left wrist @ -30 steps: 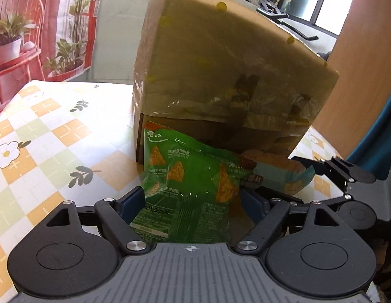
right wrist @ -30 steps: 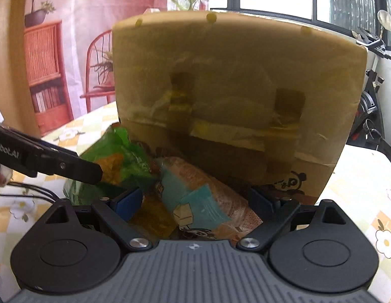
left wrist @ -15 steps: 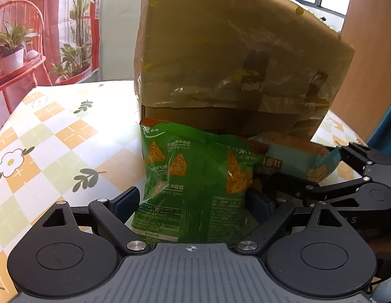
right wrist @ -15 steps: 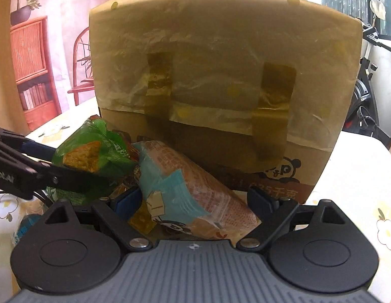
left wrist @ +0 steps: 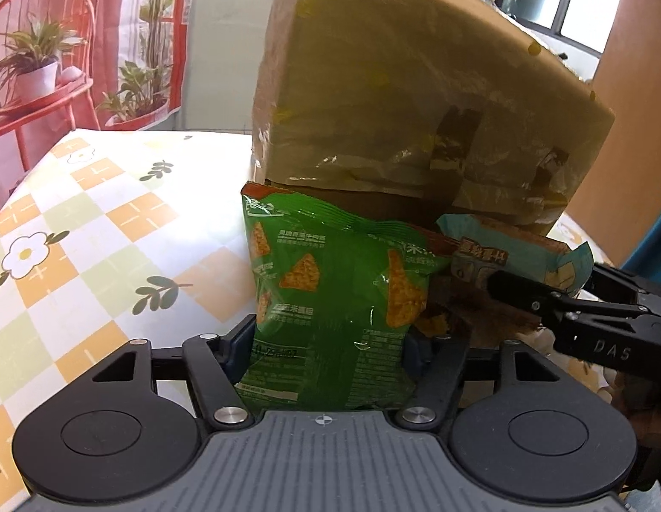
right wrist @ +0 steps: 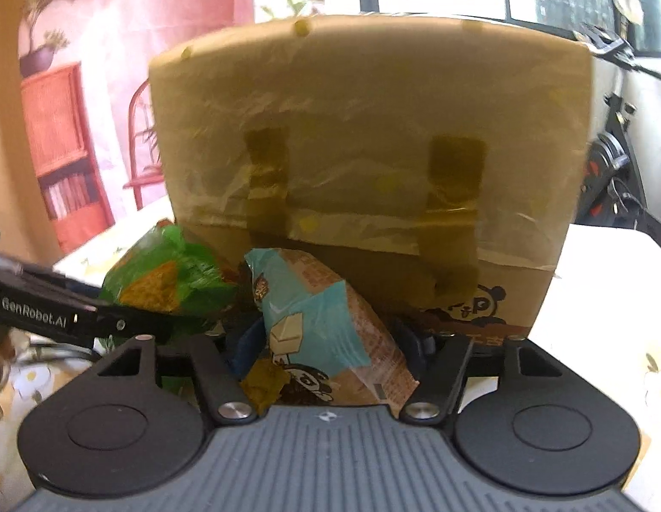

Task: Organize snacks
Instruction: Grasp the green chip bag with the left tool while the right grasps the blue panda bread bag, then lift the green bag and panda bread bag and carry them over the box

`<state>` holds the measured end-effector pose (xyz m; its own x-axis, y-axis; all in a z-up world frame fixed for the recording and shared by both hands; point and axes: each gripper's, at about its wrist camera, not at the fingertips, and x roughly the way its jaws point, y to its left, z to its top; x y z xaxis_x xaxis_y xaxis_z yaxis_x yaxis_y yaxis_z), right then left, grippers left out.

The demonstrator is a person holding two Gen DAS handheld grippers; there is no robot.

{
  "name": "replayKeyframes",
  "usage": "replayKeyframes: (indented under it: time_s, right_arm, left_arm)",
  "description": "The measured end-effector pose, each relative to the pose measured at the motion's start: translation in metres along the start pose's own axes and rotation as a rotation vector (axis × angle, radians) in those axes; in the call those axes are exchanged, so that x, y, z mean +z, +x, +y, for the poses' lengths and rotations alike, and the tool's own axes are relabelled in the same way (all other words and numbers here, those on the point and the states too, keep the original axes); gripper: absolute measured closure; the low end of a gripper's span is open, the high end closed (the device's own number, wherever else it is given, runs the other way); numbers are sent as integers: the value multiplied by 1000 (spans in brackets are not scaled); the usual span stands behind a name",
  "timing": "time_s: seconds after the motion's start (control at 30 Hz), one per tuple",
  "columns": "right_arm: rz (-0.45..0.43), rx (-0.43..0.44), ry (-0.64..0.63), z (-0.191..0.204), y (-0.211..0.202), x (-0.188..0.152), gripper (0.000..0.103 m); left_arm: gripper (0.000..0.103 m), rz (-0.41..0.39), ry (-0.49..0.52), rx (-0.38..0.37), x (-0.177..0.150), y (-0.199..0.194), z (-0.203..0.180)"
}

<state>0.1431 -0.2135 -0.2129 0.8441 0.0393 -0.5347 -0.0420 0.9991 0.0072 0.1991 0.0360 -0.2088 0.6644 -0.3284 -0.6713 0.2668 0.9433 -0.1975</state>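
My left gripper is shut on a green chip bag and holds it upright in front of a tall cardboard box. My right gripper is shut on a teal and brown snack pack, held just right of the green bag. In the left wrist view the teal pack and the right gripper show at the right. In the right wrist view the left gripper shows at the left. The box has taped flaps folded over its front.
The table has a checked cloth with flowers and leaves. A red chair and potted plants stand beyond its left edge. An exercise bike stands at the right behind the table.
Both grippers have risen with their bags and moved closer to the box front. The green bag and teal pack now sit higher against the box.
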Motion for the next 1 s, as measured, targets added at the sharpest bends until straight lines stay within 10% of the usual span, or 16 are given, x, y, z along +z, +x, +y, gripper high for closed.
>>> replayKeyframes:
  time_s: [1.0]
  right_arm:
    - [-186, 42, 204, -33, -61, 14, 39]
  left_arm:
    - [35, -141, -134, 69, 5, -59, 4]
